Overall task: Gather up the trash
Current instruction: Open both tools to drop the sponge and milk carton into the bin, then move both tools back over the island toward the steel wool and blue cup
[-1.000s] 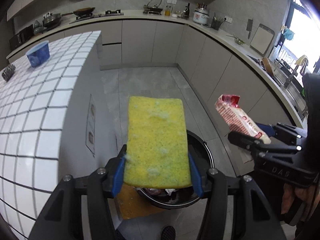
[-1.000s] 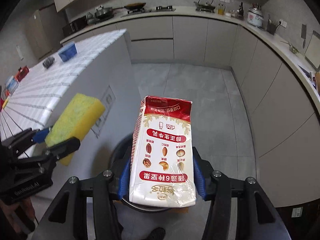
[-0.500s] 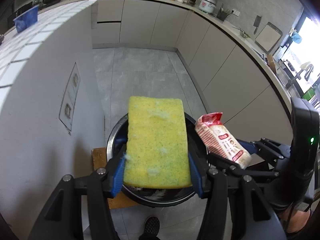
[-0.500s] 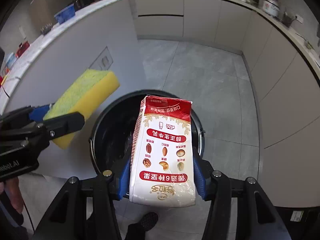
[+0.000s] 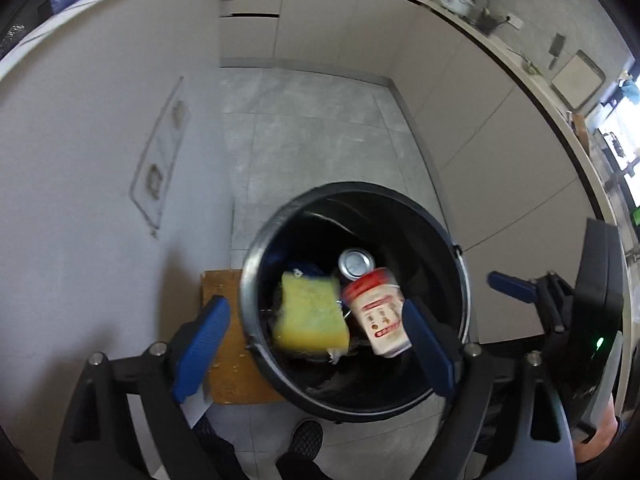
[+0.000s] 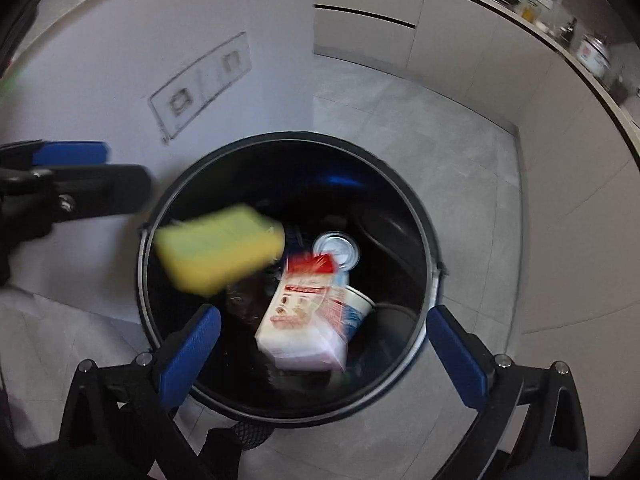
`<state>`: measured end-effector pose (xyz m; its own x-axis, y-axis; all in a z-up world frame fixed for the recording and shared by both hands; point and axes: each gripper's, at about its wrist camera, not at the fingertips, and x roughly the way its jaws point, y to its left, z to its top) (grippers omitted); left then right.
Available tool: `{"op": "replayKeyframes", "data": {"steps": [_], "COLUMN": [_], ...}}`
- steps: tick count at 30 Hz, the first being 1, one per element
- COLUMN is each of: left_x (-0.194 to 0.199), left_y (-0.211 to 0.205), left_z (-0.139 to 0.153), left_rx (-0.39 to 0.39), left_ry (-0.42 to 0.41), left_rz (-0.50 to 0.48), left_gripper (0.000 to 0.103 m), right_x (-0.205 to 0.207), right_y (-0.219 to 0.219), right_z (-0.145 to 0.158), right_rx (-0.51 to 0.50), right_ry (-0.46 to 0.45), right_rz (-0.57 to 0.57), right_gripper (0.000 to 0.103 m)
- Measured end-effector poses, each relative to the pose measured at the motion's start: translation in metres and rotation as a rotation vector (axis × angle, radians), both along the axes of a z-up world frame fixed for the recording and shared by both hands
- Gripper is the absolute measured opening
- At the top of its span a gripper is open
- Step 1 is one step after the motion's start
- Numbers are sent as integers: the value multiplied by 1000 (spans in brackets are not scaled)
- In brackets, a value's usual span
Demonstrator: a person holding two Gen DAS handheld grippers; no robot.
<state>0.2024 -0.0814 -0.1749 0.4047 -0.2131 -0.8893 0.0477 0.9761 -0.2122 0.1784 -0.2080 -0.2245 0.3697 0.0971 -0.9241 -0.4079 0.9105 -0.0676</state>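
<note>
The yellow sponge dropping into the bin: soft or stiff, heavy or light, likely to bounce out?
The yellow sponge looks porous and thick, so probably soft and light. It is blurred above the black bin, between the carton and the wall, so it likely lands quietly and stays inside.

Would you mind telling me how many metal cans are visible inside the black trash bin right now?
1. A single silver can stands top-up near the middle of the black trash bin, behind the milk carton and right of the yellow sponge. More may be hidden underneath.
</note>
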Motion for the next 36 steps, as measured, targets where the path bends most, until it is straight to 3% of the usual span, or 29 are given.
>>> {"op": "replayKeyframes", "data": {"steps": [9, 20, 31, 36], "left_x": [-2, -19, -31, -31], "left_y": [-9, 15, 118, 178], "left_z": [22, 95, 135, 140], "left_rx": [20, -6, -5, 52], "left_ry": [-26, -157, -253, -273], "left_rz": [-31, -12, 125, 169], "left_gripper": [89, 89, 89, 89], "right_x": [13, 19, 33, 45], "right_y": [-18, -11, 69, 123], "right_z": [26, 98, 162, 179], "right_rx": [80, 169, 227, 253], "right_ry": [29, -47, -146, -179], "right_rz": [-145, -187, -94, -86], "right_gripper": [103, 103, 103, 103]}}
